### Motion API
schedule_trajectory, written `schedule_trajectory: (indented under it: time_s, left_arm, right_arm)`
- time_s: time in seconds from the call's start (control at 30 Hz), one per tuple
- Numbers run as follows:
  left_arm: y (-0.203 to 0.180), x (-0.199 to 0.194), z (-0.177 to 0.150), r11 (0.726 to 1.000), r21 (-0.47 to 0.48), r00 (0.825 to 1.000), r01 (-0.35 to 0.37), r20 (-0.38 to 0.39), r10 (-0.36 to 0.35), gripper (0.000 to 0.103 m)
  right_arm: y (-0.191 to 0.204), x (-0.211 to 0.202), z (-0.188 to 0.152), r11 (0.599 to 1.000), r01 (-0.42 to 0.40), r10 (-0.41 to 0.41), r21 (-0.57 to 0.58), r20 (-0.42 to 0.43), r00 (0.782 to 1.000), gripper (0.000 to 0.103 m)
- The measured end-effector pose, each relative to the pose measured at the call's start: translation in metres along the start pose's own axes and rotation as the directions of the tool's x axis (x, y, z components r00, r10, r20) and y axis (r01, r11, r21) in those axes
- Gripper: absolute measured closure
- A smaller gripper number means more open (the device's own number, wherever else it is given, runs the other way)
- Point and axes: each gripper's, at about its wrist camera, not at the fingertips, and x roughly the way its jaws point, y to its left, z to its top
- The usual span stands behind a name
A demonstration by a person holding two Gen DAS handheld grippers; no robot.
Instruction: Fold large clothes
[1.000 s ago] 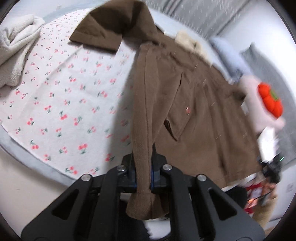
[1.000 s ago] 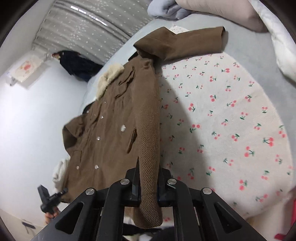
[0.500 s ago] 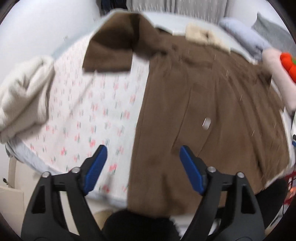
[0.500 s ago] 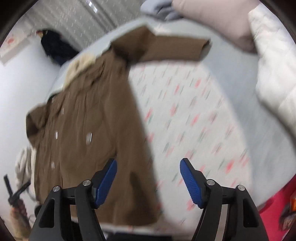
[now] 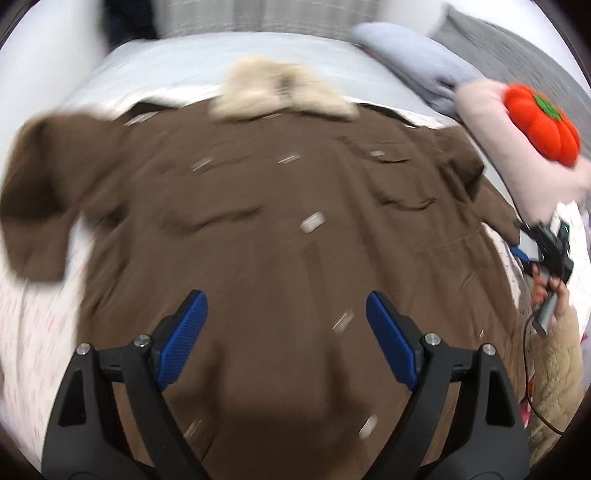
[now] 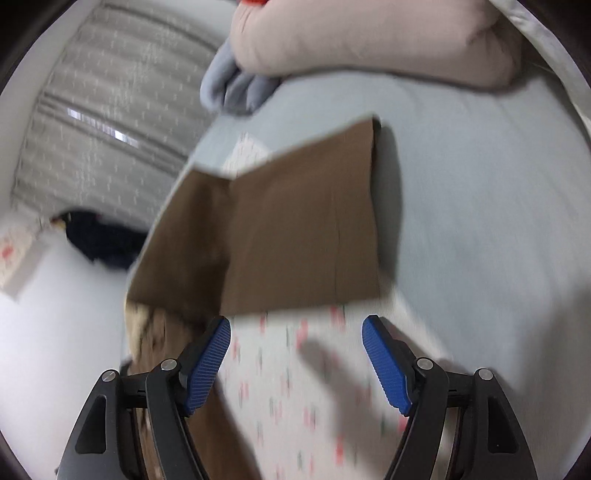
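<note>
Left gripper (image 5: pixel 286 339): spread wide, empty; a second ago it pinched the coat's edge.
Right gripper (image 6: pixel 295 360): likewise spread, hem let go, now facing a sleeve (image 6: pixel 295 229).
Meaning: coat laid out; folding can start, likely sleeves first.
Coat (image 5: pixel 280 206): brown, thick matte weave, pale furry collar (image 5: pixel 280 90), flat on the cherry-print sheet (image 6: pixel 295 398).

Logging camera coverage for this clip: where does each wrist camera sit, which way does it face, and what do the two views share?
Left wrist: on the left gripper, jaws open, looking down on the spread brown coat toward its fur collar; the person's other hand shows at right.
Right wrist: on the right gripper, jaws open, facing the coat's sleeve over the cherry-print blanket.
Shared: coat, blanket, pink pillow.
</note>
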Motion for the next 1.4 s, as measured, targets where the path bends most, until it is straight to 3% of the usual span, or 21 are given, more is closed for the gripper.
schedule_trajectory:
  time_s: [0.07, 0.13, 0.2, 0.27, 0.37, 0.43, 0.47, 0.57, 0.6, 0.63, 0.67, 0.7, 0.77, 0.83, 0.9, 0.97, 1.07, 1.2, 1.3, 1.4]
  left_arm:
    - [-0.029, 0.021, 0.026, 0.997, 0.061, 0.998, 0.055, 0.019, -0.056, 0.015]
    - [-0.061, 0.048, 0.054, 0.985, 0.127, 0.992, 0.118, 0.032, -0.123, 0.015]
    - [-0.092, 0.076, 0.083, 0.973, 0.173, 0.985, 0.151, 0.052, -0.162, 0.015]
    - [-0.122, 0.105, 0.111, 0.966, 0.183, 0.979, 0.182, 0.06, -0.196, 0.016]
    - [-0.159, 0.135, 0.145, 0.953, 0.187, 0.962, 0.239, 0.087, -0.258, 0.02]
    - [-0.183, 0.152, 0.161, 0.941, 0.164, 0.941, 0.297, 0.115, -0.317, 0.025]
    - [-0.191, 0.157, 0.164, 0.933, 0.156, 0.932, 0.325, 0.118, -0.344, 0.026]
    - [-0.229, 0.189, 0.16, 0.884, 0.115, 0.885, 0.453, 0.062, -0.462, 0.028]
    - [-0.243, 0.207, 0.152, 0.875, 0.104, 0.878, 0.473, 0.024, -0.478, 0.028]
    - [-0.252, 0.22, 0.146, 0.882, 0.107, 0.887, 0.459, 0.0, -0.462, 0.028]
    - [-0.265, 0.23, 0.136, 0.908, 0.155, 0.918, 0.39, 0.006, -0.396, 0.028]
    - [-0.277, 0.228, 0.129, 0.918, 0.222, 0.938, 0.33, 0.033, -0.345, 0.022]
    - [-0.292, 0.22, 0.126, 0.918, 0.301, 0.96, 0.26, 0.02, -0.279, 0.021]
    - [-0.292, 0.209, 0.125, 0.909, 0.322, 0.961, 0.264, -0.015, -0.274, 0.021]
    - [-0.275, 0.19, 0.123, 0.903, 0.298, 0.949, 0.309, -0.038, -0.312, 0.02]
    - [-0.253, 0.173, 0.123, 0.916, 0.253, 0.948, 0.312, -0.026, -0.316, 0.02]
    - [-0.198, 0.146, 0.122, 0.952, 0.181, 0.968, 0.247, 0.001, -0.251, 0.019]
    - [-0.106, 0.105, 0.118, 0.991, 0.111, 0.995, 0.071, 0.058, -0.078, 0.017]
    - [-0.034, 0.074, 0.111, 0.997, 0.054, 0.997, -0.046, 0.071, 0.042, 0.016]
    - [0.039, 0.04, 0.1, 0.989, -0.014, 0.987, -0.144, 0.075, 0.145, 0.016]
  right_arm:
    - [0.0, 0.01, 0.017, 1.0, 0.026, -0.027, 0.011, 0.047, 0.999, 0.027]
    - [0.002, 0.017, 0.031, 0.997, 0.082, -0.083, 0.009, 0.076, 0.994, 0.039]
    - [0.009, 0.024, 0.048, 0.99, 0.137, -0.135, -0.021, 0.07, 0.988, 0.086]
    - [0.021, 0.017, 0.06, 0.982, 0.169, -0.16, -0.081, 0.107, 0.981, 0.092]
    - [0.061, -0.015, 0.086, 0.9, 0.345, -0.272, -0.266, 0.273, 0.923, 0.093]
    - [0.078, -0.036, 0.104, 0.818, 0.48, -0.352, -0.318, 0.383, 0.854, 0.094]
    - [0.082, -0.043, 0.113, 0.791, 0.516, -0.369, -0.33, 0.416, 0.831, 0.094]
    - [0.088, -0.045, 0.128, 0.72, 0.574, -0.387, -0.39, 0.46, 0.799, 0.094]
    - [0.088, -0.037, 0.127, 0.681, 0.605, -0.411, -0.412, 0.469, 0.782, 0.094]
    - [0.088, -0.031, 0.125, 0.657, 0.62, -0.427, -0.428, 0.467, 0.774, 0.094]
    - [0.084, -0.021, 0.124, 0.634, 0.635, -0.453, -0.441, 0.453, 0.768, 0.093]
    - [0.08, -0.011, 0.122, 0.616, 0.647, -0.484, -0.449, 0.433, 0.761, 0.092]
    - [0.067, -0.005, 0.123, 0.598, 0.669, -0.527, -0.441, 0.412, 0.743, 0.086]
    - [0.056, -0.014, 0.124, 0.609, 0.689, -0.549, -0.393, 0.418, 0.723, 0.073]
    - [0.056, -0.038, 0.125, 0.652, 0.669, -0.52, -0.356, 0.431, 0.737, 0.044]
    - [0.067, -0.053, 0.124, 0.669, 0.652, -0.489, -0.357, 0.448, 0.748, 0.034]
    - [0.095, -0.073, 0.11, 0.681, 0.608, -0.445, -0.407, 0.429, 0.786, 0.029]
    - [0.139, -0.079, 0.073, 0.691, 0.516, -0.367, -0.505, 0.369, 0.854, 0.02]
    - [0.176, -0.062, 0.053, 0.704, 0.439, -0.321, -0.559, 0.302, 0.898, 0.019]
    - [0.202, -0.046, 0.029, 0.719, 0.371, -0.291, -0.587, 0.23, 0.929, 0.019]
